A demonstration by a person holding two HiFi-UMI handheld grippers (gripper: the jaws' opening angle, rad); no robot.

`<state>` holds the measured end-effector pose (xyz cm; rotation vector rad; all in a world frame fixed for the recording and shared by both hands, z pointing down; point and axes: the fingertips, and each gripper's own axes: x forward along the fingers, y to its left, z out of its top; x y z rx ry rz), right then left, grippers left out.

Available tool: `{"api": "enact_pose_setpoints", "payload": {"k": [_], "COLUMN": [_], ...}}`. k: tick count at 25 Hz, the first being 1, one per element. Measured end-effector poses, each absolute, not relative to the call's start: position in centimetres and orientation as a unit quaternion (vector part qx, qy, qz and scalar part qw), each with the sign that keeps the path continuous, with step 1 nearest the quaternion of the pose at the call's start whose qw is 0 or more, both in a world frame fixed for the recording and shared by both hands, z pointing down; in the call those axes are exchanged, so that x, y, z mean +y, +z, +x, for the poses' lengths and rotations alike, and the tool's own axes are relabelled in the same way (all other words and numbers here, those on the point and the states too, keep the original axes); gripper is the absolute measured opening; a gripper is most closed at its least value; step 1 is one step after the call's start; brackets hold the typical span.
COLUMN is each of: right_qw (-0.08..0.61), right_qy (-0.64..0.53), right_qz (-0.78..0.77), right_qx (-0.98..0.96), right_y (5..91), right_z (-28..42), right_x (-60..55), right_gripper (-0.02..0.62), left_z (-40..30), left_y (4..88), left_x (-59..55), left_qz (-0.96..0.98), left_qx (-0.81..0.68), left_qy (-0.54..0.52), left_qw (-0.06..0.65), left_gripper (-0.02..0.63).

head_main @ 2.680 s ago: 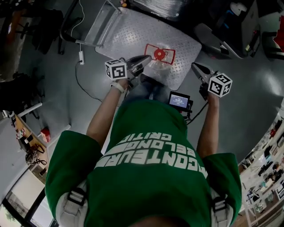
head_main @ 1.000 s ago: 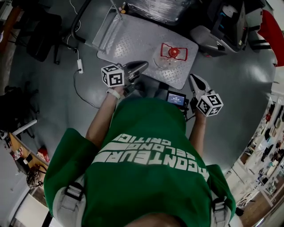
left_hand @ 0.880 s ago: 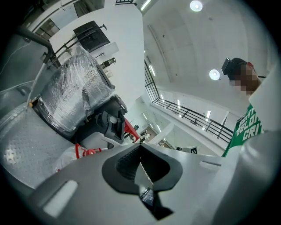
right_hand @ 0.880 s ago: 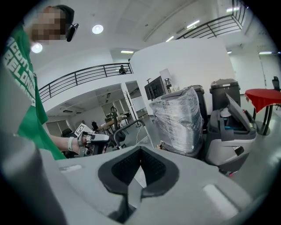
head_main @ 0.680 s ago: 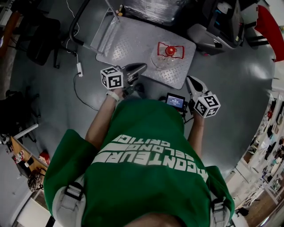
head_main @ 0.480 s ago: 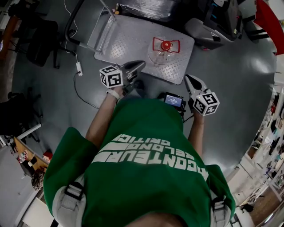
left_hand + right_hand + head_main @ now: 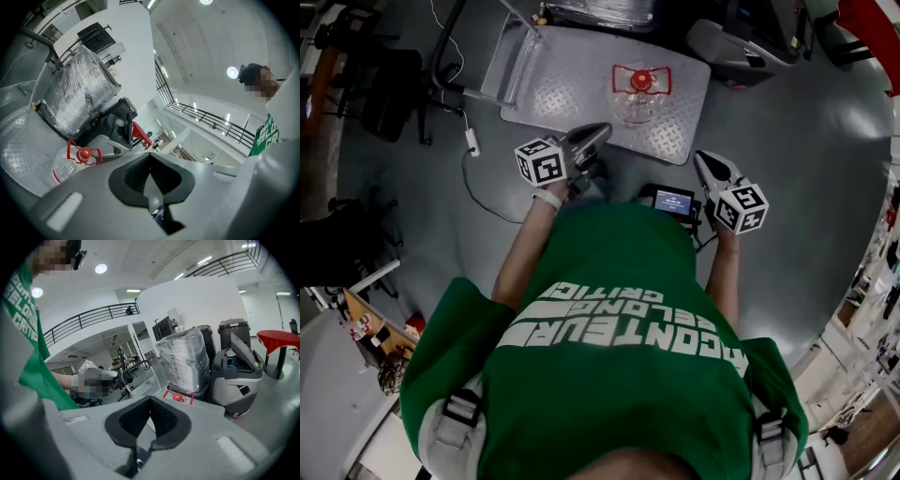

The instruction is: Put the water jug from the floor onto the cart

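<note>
A clear water jug (image 7: 636,96) with a red cap and red handle stands upright on the metal cart platform (image 7: 572,84). The jug (image 7: 70,164) shows at the lower left of the left gripper view and, small, as the jug (image 7: 180,397) past the jaws in the right gripper view. My left gripper (image 7: 602,130) is shut and empty, its tips just short of the platform's near edge, left of the jug. My right gripper (image 7: 700,159) is shut and empty, over the floor off the platform's near right corner.
The cart's push handle (image 7: 450,52) rises at the platform's left end. A plastic-wrapped bundle (image 7: 600,11) and a grey machine (image 7: 741,47) stand behind the cart. A cable and adapter (image 7: 472,141) lie on the floor at left. Shelves line the right edge.
The cart and jug have slid up and a little left in the head view as the person backs away. Both grippers stay shut and empty, and the right one has drawn back off the platform.
</note>
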<state>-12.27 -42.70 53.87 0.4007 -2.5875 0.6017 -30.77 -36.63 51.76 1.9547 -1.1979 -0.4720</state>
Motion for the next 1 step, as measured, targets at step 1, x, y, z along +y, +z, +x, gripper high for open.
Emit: {"api": "enact_pose_setpoints", "payload": {"k": [1], "right_qw": [0.227], "right_qy": [0.216], "right_qz": [0.145], "right_qx": [-0.939], "right_y": [53.81], "right_z": [-11.98], "right_x": [-43.09], "right_gripper": [-0.008], "left_z": [-30.34], "left_y": [51.74], "left_x": [-36.85], "left_qz": [0.77], "left_qx": [-0.47], "left_qy": [-0.184], "left_qw": [0.391], "left_gripper": [0.015]}}
